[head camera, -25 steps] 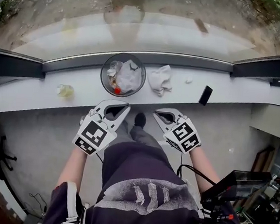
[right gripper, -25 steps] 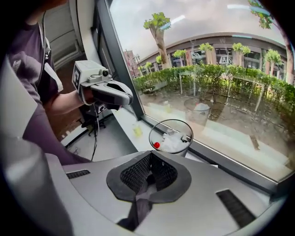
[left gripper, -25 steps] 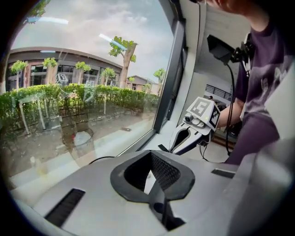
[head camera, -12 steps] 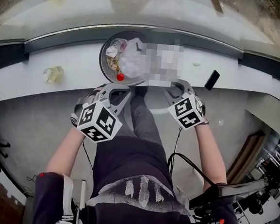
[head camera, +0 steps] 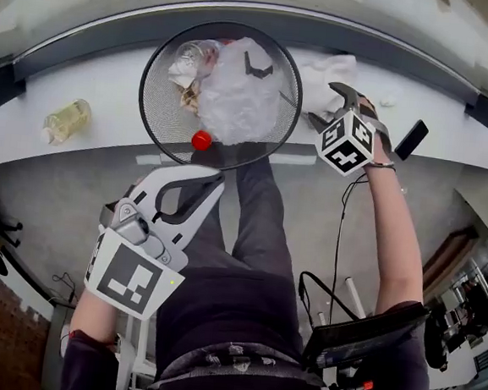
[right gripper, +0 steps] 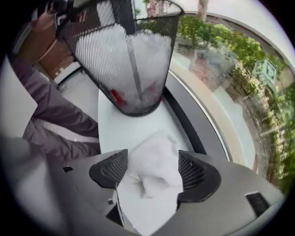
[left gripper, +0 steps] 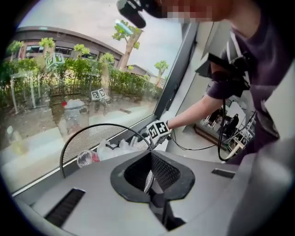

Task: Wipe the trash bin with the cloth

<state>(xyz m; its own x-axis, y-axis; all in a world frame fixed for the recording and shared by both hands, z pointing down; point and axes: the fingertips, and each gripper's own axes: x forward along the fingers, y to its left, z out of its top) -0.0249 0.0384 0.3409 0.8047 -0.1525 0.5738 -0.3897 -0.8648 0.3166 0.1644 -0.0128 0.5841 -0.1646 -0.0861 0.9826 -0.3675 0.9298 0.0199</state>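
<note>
Reach for the cloth, before any wiping. The trash bin (head camera: 162, 111), a black wire-mesh basket holding a crumpled plastic bag (head camera: 240, 96) and other litter, stands upright on the white table (head camera: 109, 85) along the window. The cloth (head camera: 329, 77), white and bunched, lies on the table just right of the bin, not touching it. The right gripper (head camera: 328, 106) is extended over the cloth with its fingers opening wide. In the right gripper view the cloth (right gripper: 154, 161) sits between the two pads (right gripper: 110, 168), which stand on either side without yet pressing it, so it is straddled rather than held. This placement suits a pinch on the raised fold. The left gripper (head camera: 207, 182) hangs on the near side of the bin, over the person's lap, fingers fully together and holding nothing. The mesh seen beyond them in the left gripper view (left gripper: 152, 175) is the bin behind, apart from the pads. It is judged to be waiting, perhaps to steady the bin. A bottle (head camera: 64, 119) lies well left of the bin and a dark phone (head camera: 414, 139) right of the cloth. Compared with a second earlier, both grippers then hung side by side below the bin with fingers closed. The right has since travelled to the cloth and begun to part, while the left has stayed shut and dropped back.
</note>
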